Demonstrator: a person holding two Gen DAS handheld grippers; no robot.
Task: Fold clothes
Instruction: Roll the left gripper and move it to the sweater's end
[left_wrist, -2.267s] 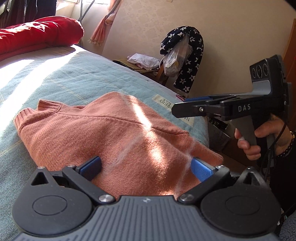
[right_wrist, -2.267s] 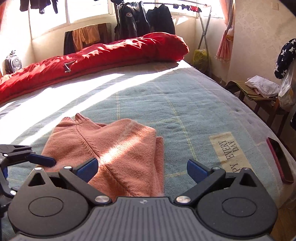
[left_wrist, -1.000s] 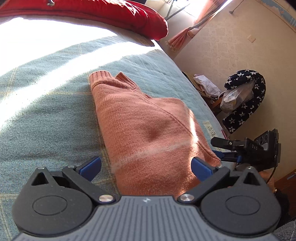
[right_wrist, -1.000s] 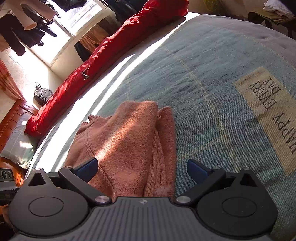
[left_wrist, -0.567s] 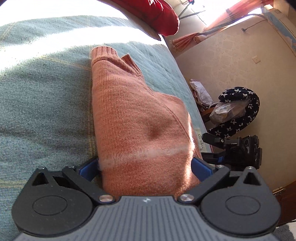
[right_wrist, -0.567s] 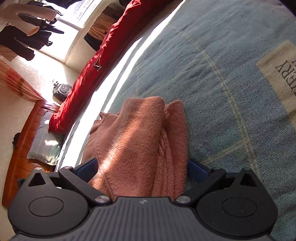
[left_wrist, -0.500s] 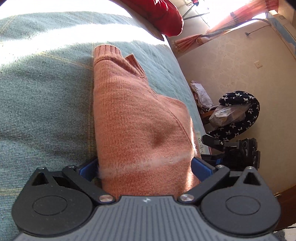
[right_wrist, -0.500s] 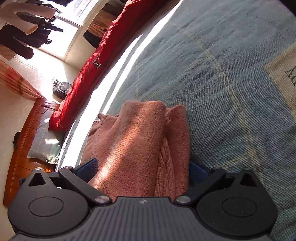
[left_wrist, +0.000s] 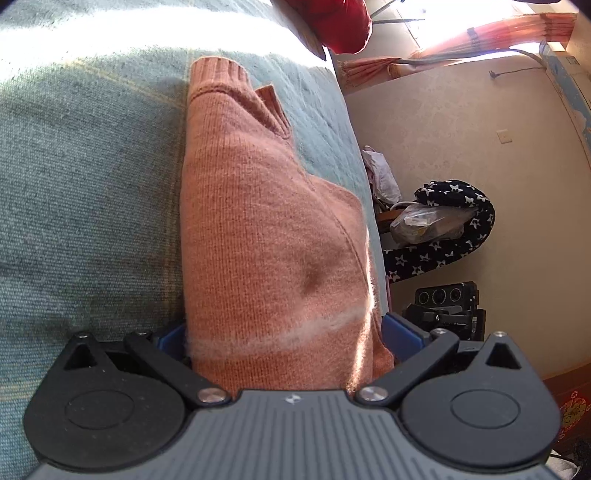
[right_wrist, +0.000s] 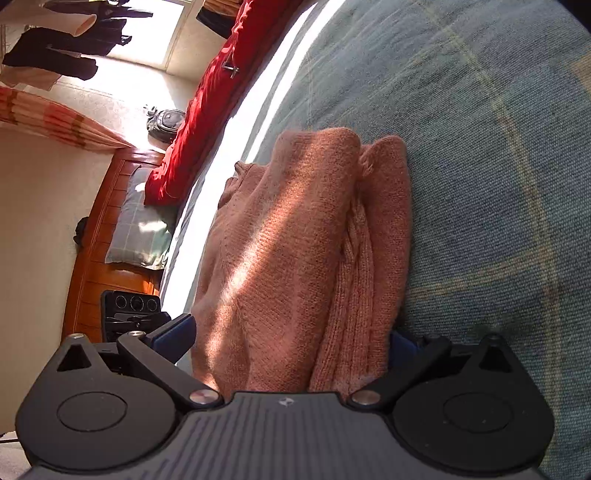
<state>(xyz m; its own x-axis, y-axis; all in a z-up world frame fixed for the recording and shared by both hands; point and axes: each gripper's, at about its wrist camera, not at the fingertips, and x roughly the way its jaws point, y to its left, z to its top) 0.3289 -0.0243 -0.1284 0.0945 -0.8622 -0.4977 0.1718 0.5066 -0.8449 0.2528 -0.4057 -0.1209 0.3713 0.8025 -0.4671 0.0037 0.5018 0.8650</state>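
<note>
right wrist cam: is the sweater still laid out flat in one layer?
No, the sweater is folded into stacked layers between the right gripper's fingers.

both grippers, left (left_wrist: 284, 338) and right (right_wrist: 288, 338), dropped down and slid their wide-spread fingers (left_wrist: 400, 330) around the folded sweater's (left_wrist: 266, 236) ends.

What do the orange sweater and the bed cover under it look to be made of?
Sweater: soft knit, probably wool or acrylic; visible stitch rows, ribbed cuff, fuzzy halo where sunlight hits. Bed cover: matte woven cloth, possibly cotton; coarse flecked weave with faint yellow grid lines.
</note>
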